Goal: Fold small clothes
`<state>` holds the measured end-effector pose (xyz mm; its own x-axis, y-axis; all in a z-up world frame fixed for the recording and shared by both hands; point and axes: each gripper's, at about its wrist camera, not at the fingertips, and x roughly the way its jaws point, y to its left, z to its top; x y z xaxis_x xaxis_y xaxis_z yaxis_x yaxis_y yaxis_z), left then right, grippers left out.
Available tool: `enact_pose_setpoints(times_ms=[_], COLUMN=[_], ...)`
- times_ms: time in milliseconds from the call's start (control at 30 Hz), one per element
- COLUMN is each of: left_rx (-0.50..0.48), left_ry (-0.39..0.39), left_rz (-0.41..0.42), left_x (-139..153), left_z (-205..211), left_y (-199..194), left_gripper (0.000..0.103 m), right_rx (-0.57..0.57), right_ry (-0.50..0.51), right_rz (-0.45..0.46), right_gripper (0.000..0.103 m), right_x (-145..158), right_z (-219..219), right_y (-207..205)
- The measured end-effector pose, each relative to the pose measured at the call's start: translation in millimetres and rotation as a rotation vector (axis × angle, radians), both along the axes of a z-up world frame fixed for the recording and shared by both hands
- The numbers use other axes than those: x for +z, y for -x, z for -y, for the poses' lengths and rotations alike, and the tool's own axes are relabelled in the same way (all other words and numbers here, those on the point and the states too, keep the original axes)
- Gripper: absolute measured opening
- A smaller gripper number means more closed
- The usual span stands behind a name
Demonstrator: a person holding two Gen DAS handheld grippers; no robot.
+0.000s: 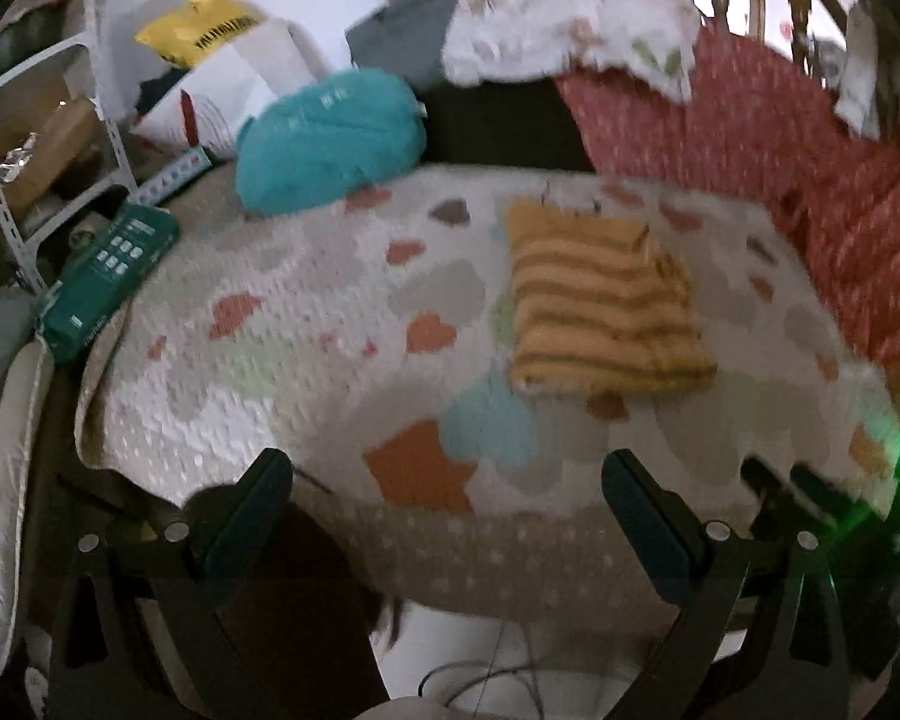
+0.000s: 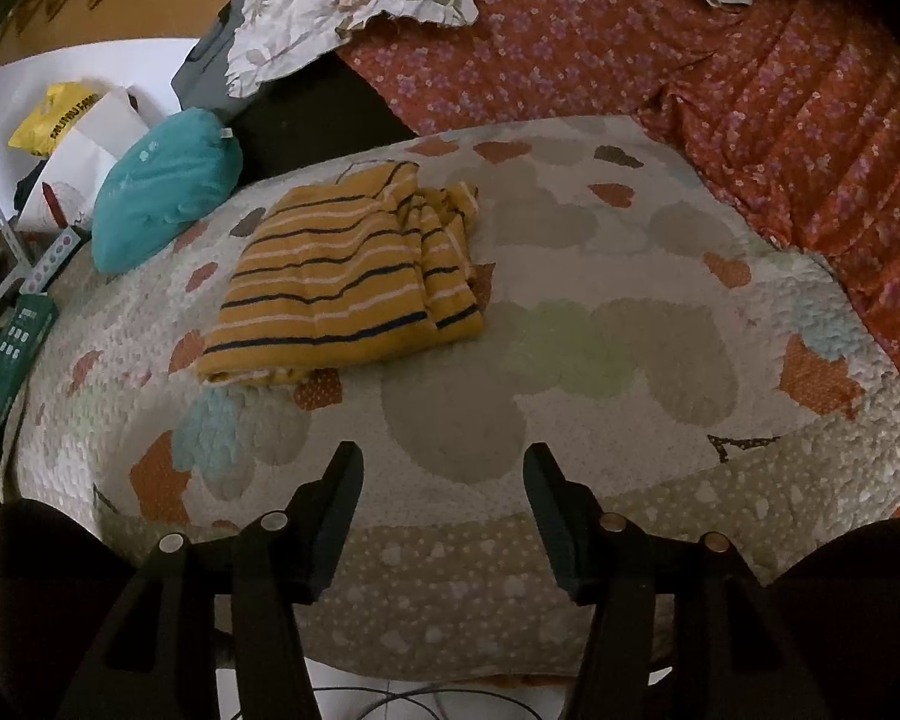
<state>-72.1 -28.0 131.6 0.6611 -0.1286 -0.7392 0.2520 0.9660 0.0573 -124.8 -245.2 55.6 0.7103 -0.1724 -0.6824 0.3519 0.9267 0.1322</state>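
Home bedroom; quilt, pillow

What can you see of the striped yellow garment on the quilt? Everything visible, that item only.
The striped yellow garment is mustard knit-looking fabric with thin dark and pale stripes. It lies folded into a rough rectangle, flat on the patterned quilt, its right side bunched in loose layered folds. A pale underside shows at the near edge. In the left wrist view it looks blurrier. Only the quilt touches it; the teal cushion sits apart to its left. Neither tool touches it.
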Motion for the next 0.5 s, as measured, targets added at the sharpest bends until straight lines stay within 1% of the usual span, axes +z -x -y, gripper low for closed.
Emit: enact_pose_setpoints(times_ms=[33, 200, 500], left_rx=[-0.005, -0.023, -0.038], left_ry=[-0.019, -0.052, -0.06], left_rz=[-0.007, -0.006, -0.058], left_x=[-4, -10, -21], left_z=[4, 11, 12], left_y=[1, 8, 4], left_gripper=[0.103, 0.103, 0.103], right_rx=[0.002, 0.024, 0.03], right_ry=[0.002, 0.026, 0.04], right_rz=[-0.003, -0.015, -0.022], right_gripper=[0.059, 0.059, 0.061], right_x=[-1, -4, -6], right_z=[-1, -9, -15], right_y=[-1, -3, -5])
